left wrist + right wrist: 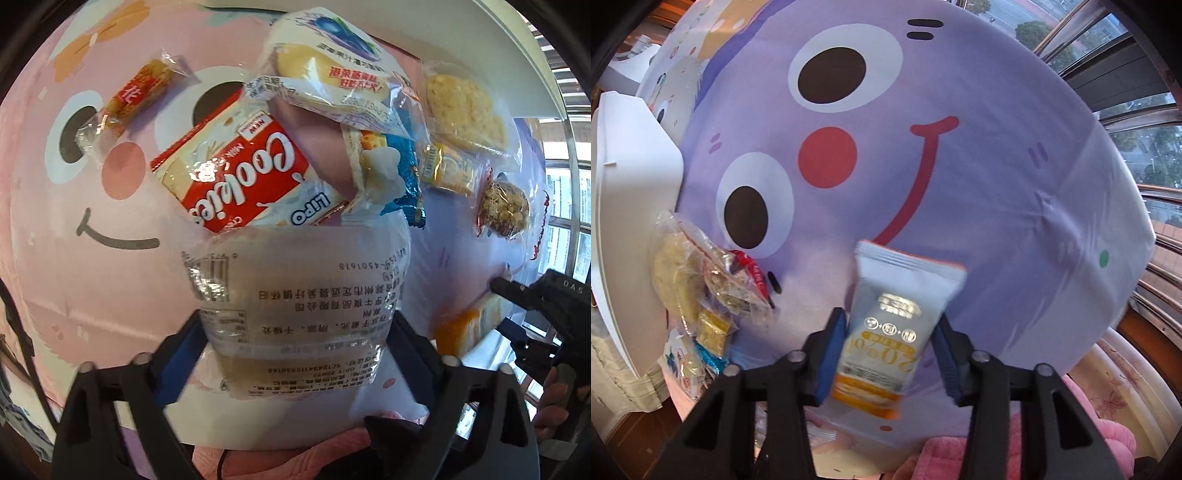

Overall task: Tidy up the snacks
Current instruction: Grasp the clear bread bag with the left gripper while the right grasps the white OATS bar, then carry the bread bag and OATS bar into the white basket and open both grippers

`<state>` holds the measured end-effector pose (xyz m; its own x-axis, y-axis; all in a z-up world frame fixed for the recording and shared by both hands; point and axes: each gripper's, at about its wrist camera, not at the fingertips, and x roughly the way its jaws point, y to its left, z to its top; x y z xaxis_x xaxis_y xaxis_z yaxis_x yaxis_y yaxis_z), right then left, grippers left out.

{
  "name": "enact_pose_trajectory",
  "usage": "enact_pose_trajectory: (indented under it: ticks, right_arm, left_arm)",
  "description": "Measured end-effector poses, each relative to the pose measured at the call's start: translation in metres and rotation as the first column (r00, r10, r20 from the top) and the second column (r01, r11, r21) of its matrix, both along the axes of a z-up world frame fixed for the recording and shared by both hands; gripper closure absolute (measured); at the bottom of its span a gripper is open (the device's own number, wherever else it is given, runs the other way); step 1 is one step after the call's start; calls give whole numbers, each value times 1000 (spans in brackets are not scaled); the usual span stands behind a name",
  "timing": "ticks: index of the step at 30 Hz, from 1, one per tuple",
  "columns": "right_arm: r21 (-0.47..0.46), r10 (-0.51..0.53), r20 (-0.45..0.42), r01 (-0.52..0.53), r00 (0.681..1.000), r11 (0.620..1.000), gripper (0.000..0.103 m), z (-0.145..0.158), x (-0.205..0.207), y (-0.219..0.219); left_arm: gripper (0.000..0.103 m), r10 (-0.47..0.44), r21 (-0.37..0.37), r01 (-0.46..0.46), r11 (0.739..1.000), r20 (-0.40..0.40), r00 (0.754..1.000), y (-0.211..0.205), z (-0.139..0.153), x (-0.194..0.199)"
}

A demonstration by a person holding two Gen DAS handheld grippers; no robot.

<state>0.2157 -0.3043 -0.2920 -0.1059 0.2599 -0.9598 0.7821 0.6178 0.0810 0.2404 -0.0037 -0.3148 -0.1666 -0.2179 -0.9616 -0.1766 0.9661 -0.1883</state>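
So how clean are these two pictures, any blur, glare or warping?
Left wrist view: clear snack bag close and soft, glare on its plastic, fisheye bending the pink cloth. Right wrist view: white-and-orange packet smeared, bright windows at the edge, railings curved.

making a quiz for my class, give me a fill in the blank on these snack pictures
1. The red packet in the pile reads ____.
2. The right tongs close on a white packet with an ____ bottom edge.
3. The cloth under that packet is mostly ____.
4. The left tongs straddle a ____ wrapper printed with black text.

Missing words: Cookies; orange; purple; clear
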Motion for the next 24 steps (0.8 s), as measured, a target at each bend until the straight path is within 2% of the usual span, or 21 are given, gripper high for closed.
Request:
enact_pose_trajectory:
  ticks: [5,12,18,24]
  right_arm:
    - [39,-4,23,3,1000,999,63,-1,-7,1]
    - [69,42,58,-46,997,997,64,0,-24,6]
    - [47,124,141,-132,982,990,64,25,-28,3]
    - [21,220,233,-231,947,973,64,52,-26,3]
  left_arm:
    - [26,20,9,-20,1000,33,999,4,10,-3]
    - [29,34,59,-37,998,49,998,4,19,-10]
    - [29,85,68,-88,994,55,995,11,32,-31]
    - [29,107,74,-113,991,77,991,7,59,-50]
